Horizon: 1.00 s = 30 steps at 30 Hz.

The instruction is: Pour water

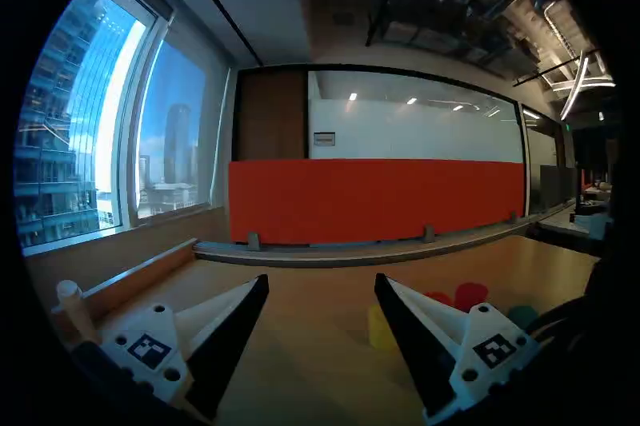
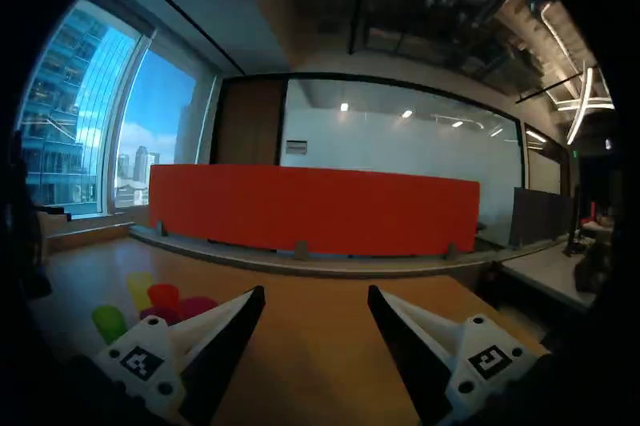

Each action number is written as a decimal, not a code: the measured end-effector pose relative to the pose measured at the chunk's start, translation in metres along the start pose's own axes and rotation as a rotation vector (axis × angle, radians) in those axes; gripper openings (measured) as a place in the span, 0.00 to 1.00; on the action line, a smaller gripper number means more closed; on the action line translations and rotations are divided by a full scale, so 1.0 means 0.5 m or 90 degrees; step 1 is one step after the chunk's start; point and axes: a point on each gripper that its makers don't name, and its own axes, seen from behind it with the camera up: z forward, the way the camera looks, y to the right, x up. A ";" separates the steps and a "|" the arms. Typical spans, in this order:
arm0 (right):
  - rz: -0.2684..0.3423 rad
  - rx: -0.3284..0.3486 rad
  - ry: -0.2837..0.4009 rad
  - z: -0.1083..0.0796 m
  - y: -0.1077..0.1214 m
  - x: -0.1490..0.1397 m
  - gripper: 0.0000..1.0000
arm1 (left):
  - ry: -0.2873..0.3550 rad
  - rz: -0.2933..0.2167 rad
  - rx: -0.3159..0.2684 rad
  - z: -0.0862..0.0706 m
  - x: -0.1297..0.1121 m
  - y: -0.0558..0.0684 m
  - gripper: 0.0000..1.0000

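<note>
Over a wooden table (image 1: 320,322) my left gripper (image 1: 320,290) stands open with nothing between its fingers. Beyond its right finger stand small coloured cups: a yellow cup (image 1: 380,328), a red cup (image 1: 470,295) and a teal one (image 1: 522,316), partly hidden by the finger. My right gripper (image 2: 316,298) is open too and holds nothing. To its left I see the same cluster: a green cup (image 2: 110,322), a yellow cup (image 2: 140,288), a red cup (image 2: 164,296) and a magenta one (image 2: 192,308).
An orange divider panel (image 1: 376,198) runs along the table's far edge, with a glass wall behind it. Tall windows (image 1: 88,138) fill the left side. A wooden peg (image 1: 74,306) and rail sit at the table's left edge. Another desk (image 2: 552,266) lies to the right.
</note>
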 end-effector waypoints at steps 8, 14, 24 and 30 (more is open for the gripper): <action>0.025 0.009 0.001 0.007 0.004 0.086 1.00 | 0.003 0.002 -0.024 0.025 0.075 0.014 0.99; 0.038 0.004 -0.008 0.020 0.022 0.146 1.00 | 0.012 0.026 -0.036 0.037 0.148 0.017 0.99; 0.070 0.074 -0.031 0.021 -0.012 0.154 1.00 | -0.008 0.026 -0.108 0.041 0.174 0.062 0.98; 0.062 0.163 -0.029 0.010 -0.064 0.175 1.00 | -0.011 0.031 -0.195 0.027 0.193 0.118 0.99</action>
